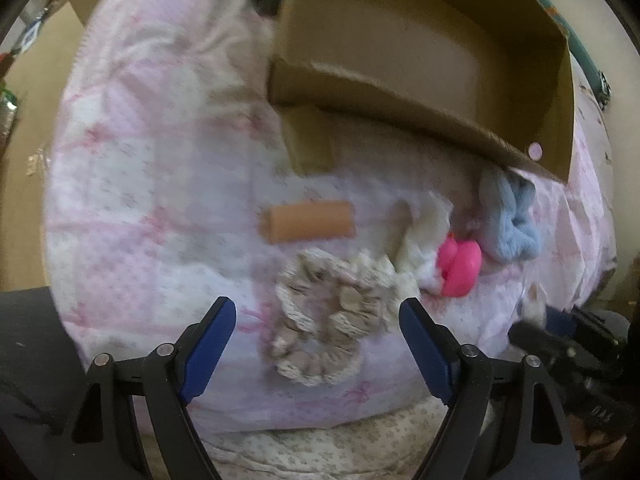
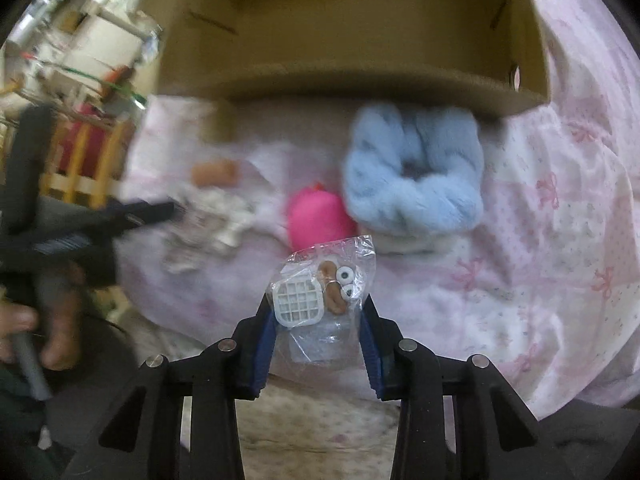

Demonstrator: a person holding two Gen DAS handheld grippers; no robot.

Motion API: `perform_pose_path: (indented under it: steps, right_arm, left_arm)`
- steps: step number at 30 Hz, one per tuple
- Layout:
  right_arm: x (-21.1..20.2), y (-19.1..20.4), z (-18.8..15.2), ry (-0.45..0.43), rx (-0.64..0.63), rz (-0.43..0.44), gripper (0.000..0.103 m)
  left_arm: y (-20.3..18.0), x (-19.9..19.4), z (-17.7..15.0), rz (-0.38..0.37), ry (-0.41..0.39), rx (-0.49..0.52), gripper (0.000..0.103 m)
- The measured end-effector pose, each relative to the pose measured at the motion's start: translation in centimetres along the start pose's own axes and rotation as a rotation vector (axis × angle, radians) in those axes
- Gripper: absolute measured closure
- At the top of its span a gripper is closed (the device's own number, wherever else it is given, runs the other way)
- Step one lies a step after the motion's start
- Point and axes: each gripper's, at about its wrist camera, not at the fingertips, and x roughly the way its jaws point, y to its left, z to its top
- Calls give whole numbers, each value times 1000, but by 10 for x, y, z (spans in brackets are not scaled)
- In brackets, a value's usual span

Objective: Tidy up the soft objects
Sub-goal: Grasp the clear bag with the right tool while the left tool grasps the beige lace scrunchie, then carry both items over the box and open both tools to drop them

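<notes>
Fluffy blue scrunchie (image 2: 414, 178), matt cardboard box (image 2: 360, 76), glossy plastic bag (image 2: 326, 288)

A bed takes up most of the room here, spread with a quilt (image 2: 560, 216) in white and pale pink, printed with small bows and dots. Below it, toward six o'clock, a flowered sheet (image 2: 312, 432) shows at the bed's edge. At nine o'clock stands a wooden rail (image 2: 86, 168) with something red behind it, and at ten o'clock a cluttered white shelf (image 2: 92, 36), blurred. The light is soft and indoor.
</notes>
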Motion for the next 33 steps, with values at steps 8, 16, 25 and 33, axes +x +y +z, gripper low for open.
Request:
perform_pose_path:
  steps: [8, 16, 25, 33]
  right_arm:
    - [-16, -16, 6, -86, 110, 63, 62]
    - [-13, -15, 8, -84, 90, 80, 62]
    - [-5, -6, 8, -89, 83, 84, 62]
    - [-12, 4, 11, -131, 53, 91, 62]
  left_arm:
    - [-10, 30, -2, 20, 47, 7, 69]
    - [-2, 11, -1, -39, -33, -27, 91]
    - [-6, -6, 0, 1, -98, -7, 91]
    - [-1, -37, -3, 50, -168, 17, 91]
